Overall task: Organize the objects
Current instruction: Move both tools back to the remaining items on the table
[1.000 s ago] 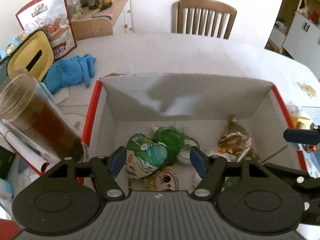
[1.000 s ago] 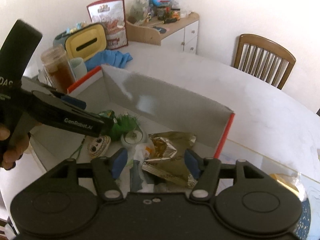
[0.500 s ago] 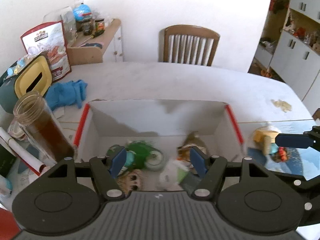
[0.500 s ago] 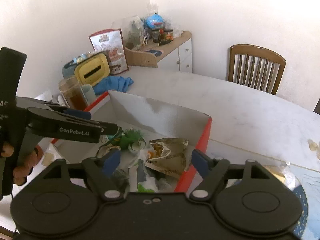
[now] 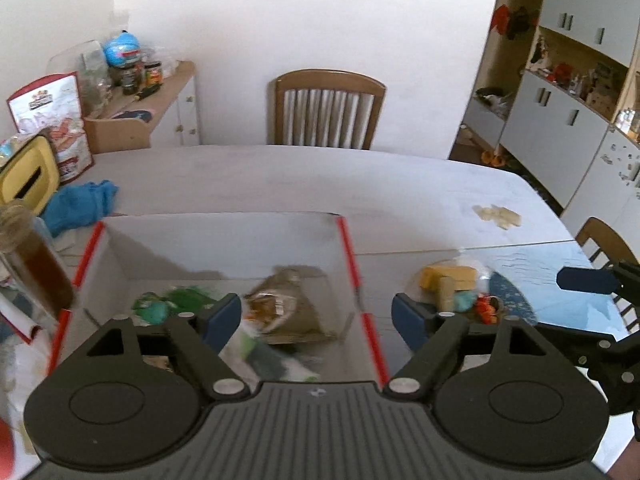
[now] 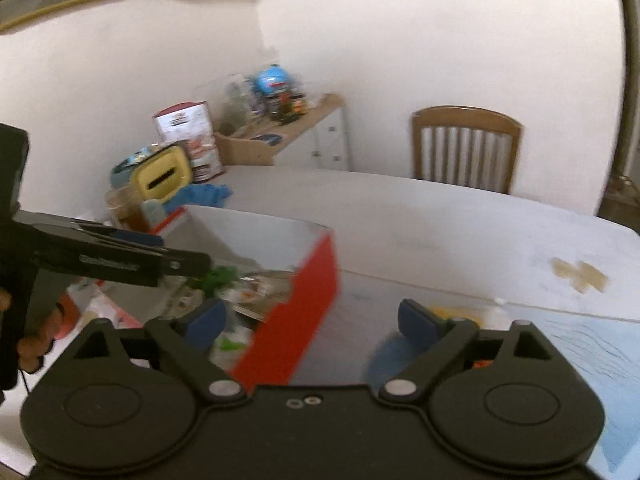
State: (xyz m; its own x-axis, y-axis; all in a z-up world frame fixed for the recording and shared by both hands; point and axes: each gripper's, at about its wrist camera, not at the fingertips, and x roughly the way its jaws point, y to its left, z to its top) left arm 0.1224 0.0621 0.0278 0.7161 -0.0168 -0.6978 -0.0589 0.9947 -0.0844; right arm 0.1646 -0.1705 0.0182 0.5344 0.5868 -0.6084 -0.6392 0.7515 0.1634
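A white cardboard box with red edges (image 5: pixel 347 248) (image 6: pixel 304 296) stands on the table and holds a crumpled gold snack bag (image 5: pixel 288 304), a green fuzzy toy (image 5: pixel 188 294) and other small items. My left gripper (image 5: pixel 318 318) is open and empty, raised above the box's right side. My right gripper (image 6: pixel 312 320) is open and empty, above the box's right wall. To the right of the box lies a clear bag with a yellow block (image 5: pixel 448 274) and small toys (image 5: pixel 484 304). The left gripper shows in the right wrist view (image 6: pixel 120 264).
A jar of brown liquid (image 5: pixel 30 264), a blue cloth (image 5: pixel 80 204), a yellow-lidded container (image 5: pixel 24 180) and a snack bag (image 5: pixel 52 120) crowd the table's left. A wooden chair (image 5: pixel 328 112) stands behind the table. A blue mat (image 5: pixel 560 272) lies right. Crumbs (image 5: pixel 498 216) lie far right.
Both grippers have lifted up and back out of the box and shifted right. The toys and snack bag stay inside the box.
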